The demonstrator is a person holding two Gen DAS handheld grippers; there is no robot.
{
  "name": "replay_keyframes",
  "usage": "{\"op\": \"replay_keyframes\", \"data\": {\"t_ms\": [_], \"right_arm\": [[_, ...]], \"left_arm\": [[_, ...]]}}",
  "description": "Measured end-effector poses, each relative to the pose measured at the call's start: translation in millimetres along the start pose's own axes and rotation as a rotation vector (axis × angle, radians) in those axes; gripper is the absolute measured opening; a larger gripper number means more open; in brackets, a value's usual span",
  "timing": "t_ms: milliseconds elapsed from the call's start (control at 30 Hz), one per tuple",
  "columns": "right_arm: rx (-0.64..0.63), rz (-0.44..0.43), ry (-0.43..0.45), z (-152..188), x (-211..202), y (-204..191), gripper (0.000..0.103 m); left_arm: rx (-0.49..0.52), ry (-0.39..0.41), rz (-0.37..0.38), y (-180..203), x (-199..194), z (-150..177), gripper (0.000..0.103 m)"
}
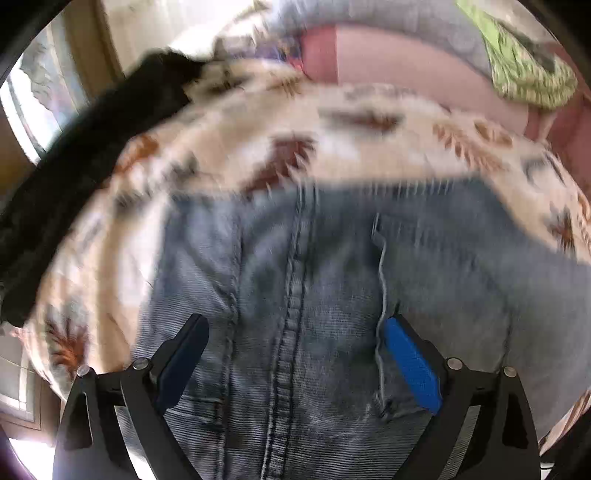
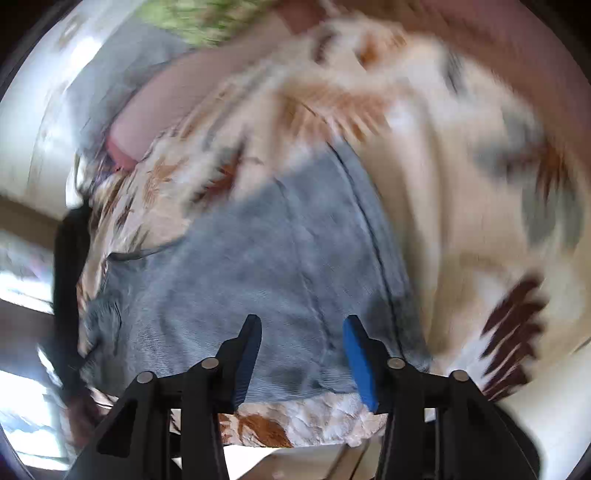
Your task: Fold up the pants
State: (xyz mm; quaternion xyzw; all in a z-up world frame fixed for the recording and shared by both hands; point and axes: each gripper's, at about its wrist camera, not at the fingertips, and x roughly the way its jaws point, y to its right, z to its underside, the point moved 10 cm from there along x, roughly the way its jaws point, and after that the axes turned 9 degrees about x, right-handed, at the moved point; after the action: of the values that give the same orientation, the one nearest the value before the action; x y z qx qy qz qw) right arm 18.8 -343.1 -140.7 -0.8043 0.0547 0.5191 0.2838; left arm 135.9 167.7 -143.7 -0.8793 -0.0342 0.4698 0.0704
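Both tools (image 1: 295, 328) (image 2: 302, 325) gape over the jeans (image 1: 314, 295) – bare bedspread (image 1: 351, 147) past the denim's edges.

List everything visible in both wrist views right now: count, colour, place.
jeans: 1, faded blue denim, spread on the bedspread, under both grippers
bedspread: 1, cream with brown and grey leaf print, covers the bed beneath the jeans
black garment: 1, black, on the bedspread's edge left of the jeans in the left wrist view; what it is cannot be told
pink bedding: 1, pink, beyond the bedspread
grey bedding: 1, grey, behind the pink bedding
green cloth: 1, green patterned, far corner past the pink bedding
window: 1, bright, at the left edge
left gripper: 1, black with blue pads, open wide above the jeans, nothing held
right gripper: 1, black with blue pads, open over the jeans' near edge, nothing held
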Motion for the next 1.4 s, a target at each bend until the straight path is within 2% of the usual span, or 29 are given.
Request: {"op": "replay_keyframes", "data": {"t_ms": [67, 100, 167, 300, 433, 500, 567, 600, 633, 700, 800, 867, 933, 967, 1000, 1033, 1100, 1167, 1233, 1267, 1333, 1400], "right_arm": [[-0.097, -0.037, 0.015, -5, -6, -39, 0.057], [-0.14, -0.069, 0.024, -8, -5, -65, 0.06], [-0.242, -0.134, 0.008, -9, 7, -119, 0.06], [-0.443, -0.268, -0.107, 3, 65, -242, 0.06], [-0.598, -0.245, -0.193, 22, 135, -321, 0.06], [-0.669, -0.181, -0.204, 26, 171, -341, 0.059], [-0.69, -0.134, -0.27, 35, 202, -346, 0.038], [-0.717, -0.087, -0.277, 36, 214, -346, 0.025], [-0.741, -0.079, -0.266, 35, 217, -349, 0.014], [-0.758, -0.088, -0.246, 35, 211, -355, 0.01], [-0.786, -0.076, -0.213, 24, 208, -365, 0.01], [-0.784, -0.042, -0.192, 13, 225, -371, 0.01], [-0.759, -0.018, -0.225, 12, 239, -362, 0.014], [-0.74, -0.02, -0.251, 14, 246, -358, 0.016], [-0.717, -0.045, -0.24, 12, 243, -357, 0.017], [-0.689, -0.058, -0.231, 10, 235, -356, 0.03], [-0.633, -0.071, -0.177, 2, 207, -347, 0.047], [-0.571, -0.124, -0.106, 0, 163, -331, 0.05], [-0.481, -0.213, -0.094, 15, 119, -300, 0.061], [-0.434, -0.254, -0.099, 27, 98, -275, 0.063], [-0.347, -0.267, -0.111, 40, 77, -227, 0.063], [-0.21, -0.221, -0.128, 43, 68, -158, 0.063]], "left_arm": [[0.021, 0.085, 0.006, 5, -17, -17, 0.097], [0.026, 0.103, -0.003, 6, -21, -22, 0.097], [0.02, 0.107, -0.015, 4, -18, -22, 0.097], [-0.045, 0.081, -0.067, -11, -4, -5, 0.097], [-0.12, 0.099, -0.06, -30, 2, 6, 0.097], [-0.136, 0.103, -0.05, -36, 8, 8, 0.097], [-0.163, 0.082, -0.023, -39, 15, 10, 0.097], [-0.185, 0.08, -0.007, -40, 15, 10, 0.097], [-0.195, 0.085, -0.001, -39, 14, 10, 0.097], [-0.174, 0.103, 0.0, -36, 10, 6, 0.097], [-0.128, 0.129, -0.05, -34, 6, 3, 0.097], [-0.099, 0.101, -0.059, -29, 12, 5, 0.097], [-0.089, 0.053, -0.071, -26, 23, 10, 0.097], [-0.082, 0.027, -0.073, -25, 29, 13, 0.097], [-0.088, 0.022, -0.073, -25, 31, 14, 0.097], [-0.096, 0.028, -0.07, -26, 30, 14, 0.097], [-0.092, 0.027, -0.071, -28, 30, 16, 0.098], [-0.097, 0.029, -0.068, -29, 30, 17, 0.098], [-0.09, 0.029, -0.077, -31, 31, 17, 0.1], [-0.089, 0.029, -0.078, -31, 32, 17, 0.101], [-0.074, 0.025, -0.081, -33, 34, 16, 0.102], [-0.063, 0.018, -0.08, -36, 37, 15, 0.103]]}}
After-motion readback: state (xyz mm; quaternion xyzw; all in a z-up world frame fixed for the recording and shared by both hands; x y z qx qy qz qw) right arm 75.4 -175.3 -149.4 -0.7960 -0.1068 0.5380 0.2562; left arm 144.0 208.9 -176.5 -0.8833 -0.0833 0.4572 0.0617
